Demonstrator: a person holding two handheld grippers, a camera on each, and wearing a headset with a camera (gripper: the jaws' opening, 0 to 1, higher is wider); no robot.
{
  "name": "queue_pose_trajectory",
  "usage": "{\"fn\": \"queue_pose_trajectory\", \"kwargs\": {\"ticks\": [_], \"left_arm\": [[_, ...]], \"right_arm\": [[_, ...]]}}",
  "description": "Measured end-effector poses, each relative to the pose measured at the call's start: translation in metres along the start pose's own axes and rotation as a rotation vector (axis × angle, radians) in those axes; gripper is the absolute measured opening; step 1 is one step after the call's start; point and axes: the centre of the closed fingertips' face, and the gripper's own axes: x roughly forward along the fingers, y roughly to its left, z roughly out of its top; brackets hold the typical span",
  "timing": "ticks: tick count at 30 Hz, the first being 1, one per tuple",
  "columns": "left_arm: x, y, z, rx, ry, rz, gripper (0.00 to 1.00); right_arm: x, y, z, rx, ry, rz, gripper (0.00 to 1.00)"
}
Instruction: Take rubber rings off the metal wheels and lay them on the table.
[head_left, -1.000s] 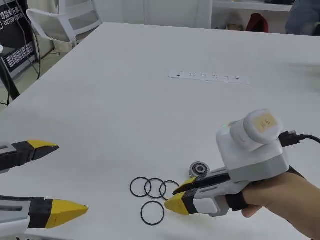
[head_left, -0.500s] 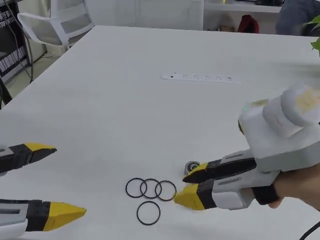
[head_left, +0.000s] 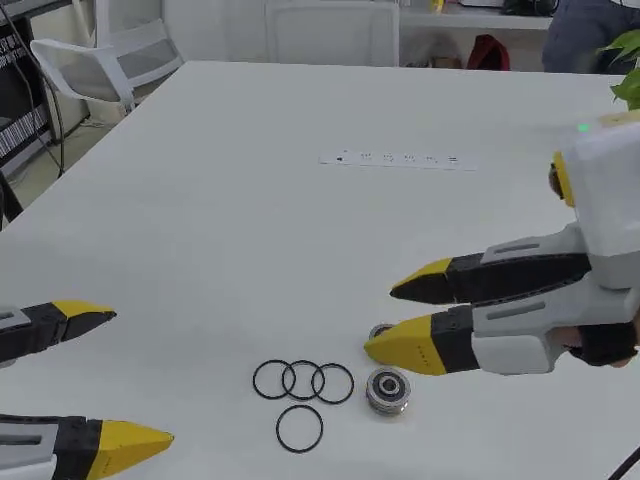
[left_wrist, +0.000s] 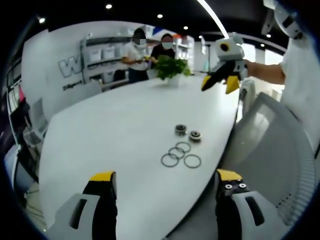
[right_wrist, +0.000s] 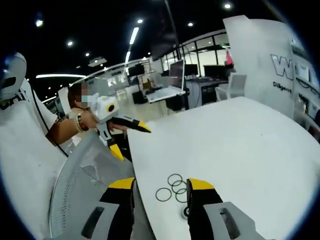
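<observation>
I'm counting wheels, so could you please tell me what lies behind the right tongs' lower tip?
A metal wheel peeks out behind the right tongs, mostly covered; whether its rim is bare cannot be seen.

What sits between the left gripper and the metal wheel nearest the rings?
In the head view, four black rubber rings lie between the left gripper and the silver metal wheel.

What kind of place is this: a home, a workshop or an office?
Most likely an office or meeting room: a long white table carries a power strip, a white office chair stands at its corner, and shelves line a wall.
</observation>
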Motion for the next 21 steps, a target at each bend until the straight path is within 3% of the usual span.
{"fn": "queue_pose_trajectory", "kwargs": {"ticks": [7, 14, 21], "left_arm": [[-0.003, -0.001, 0.001, -0.002, -0.004, 0.006, 0.82], [-0.006, -0.002, -0.005, -0.001, 0.0, -0.001, 0.83], [-0.008, -0.004, -0.007, -0.019, -0.003, 0.008, 0.85]], "right_arm": [[-0.023, -0.007, 0.003, -0.019, -0.019, -0.053, 0.48], [-0.048, -0.012, 0.006, 0.014, -0.097, -0.087, 0.58], [-0.066, -0.016, -0.002, 0.032, -0.153, -0.137, 0.75]]}}
